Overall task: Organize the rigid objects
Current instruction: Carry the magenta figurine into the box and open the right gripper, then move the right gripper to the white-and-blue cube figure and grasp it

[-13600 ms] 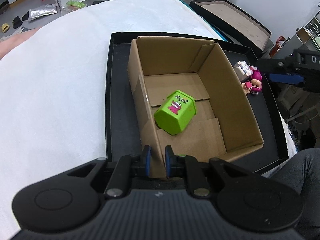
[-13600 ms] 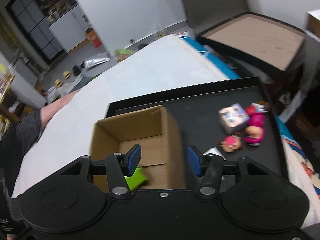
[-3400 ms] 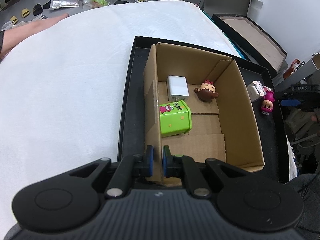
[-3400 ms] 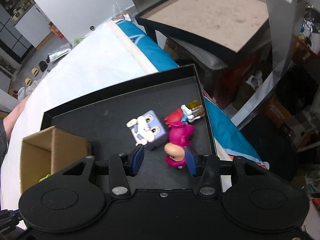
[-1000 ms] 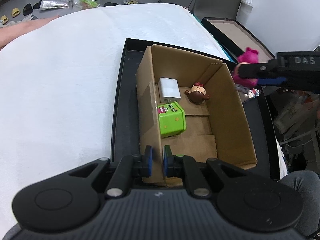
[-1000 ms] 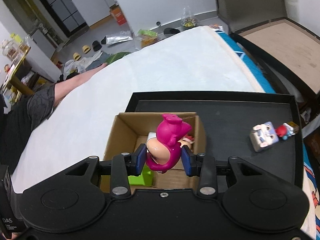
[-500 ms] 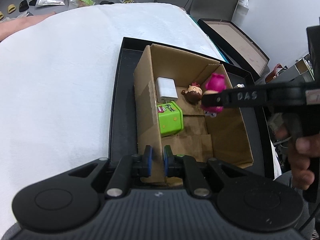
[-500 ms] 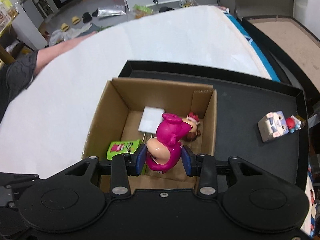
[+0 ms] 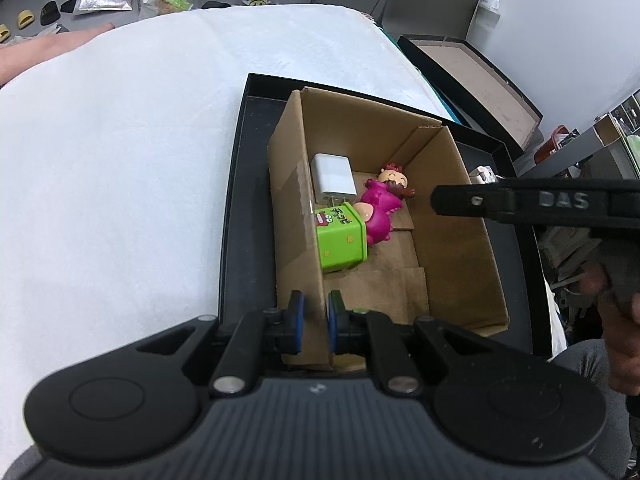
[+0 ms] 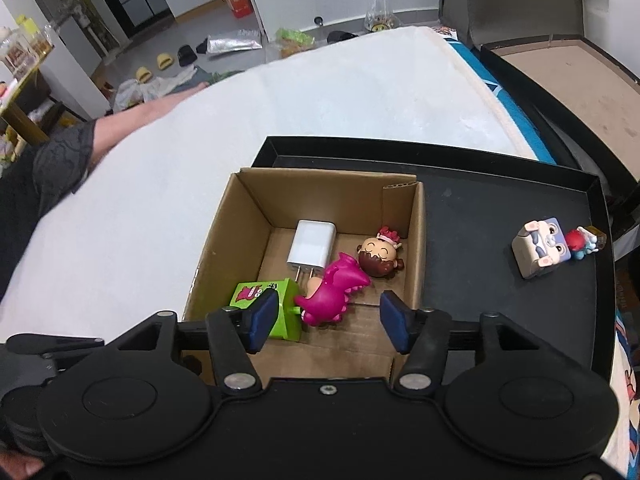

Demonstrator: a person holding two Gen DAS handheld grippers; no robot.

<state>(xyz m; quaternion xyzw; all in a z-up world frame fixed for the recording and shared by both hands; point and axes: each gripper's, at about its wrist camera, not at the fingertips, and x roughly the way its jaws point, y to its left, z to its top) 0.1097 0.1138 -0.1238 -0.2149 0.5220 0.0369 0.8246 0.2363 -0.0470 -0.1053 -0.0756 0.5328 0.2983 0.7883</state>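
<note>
An open cardboard box (image 9: pixel 452 208) (image 10: pixel 256 216) stands on a black tray (image 10: pixel 480 216). Inside lie a green box (image 9: pixel 342 240) (image 10: pixel 266 300), a white charger (image 9: pixel 333 178) (image 10: pixel 312 248), a brown-haired doll head (image 9: pixel 394 180) (image 10: pixel 378 254) and a magenta dinosaur figure (image 9: pixel 378 212) (image 10: pixel 334 288). My left gripper (image 9: pixel 314 322) is shut on the box's near left wall. Above the box my right gripper (image 10: pixel 326 318) has its jaws opening, and the dinosaur lies free on the box floor below them.
A blue-white cube toy (image 10: pixel 540 250) and a small red-and-blue figure (image 10: pixel 582 242) lie on the tray to the right of the box. The tray rests on a white bed (image 9: pixel 120 140). A second black tray (image 10: pixel 560 80) lies beyond the bed's right edge.
The right gripper's jaws have spread and let go of the magenta dinosaur, which now lies in the box beside the green box. The left gripper has kept its hold on the wall.
</note>
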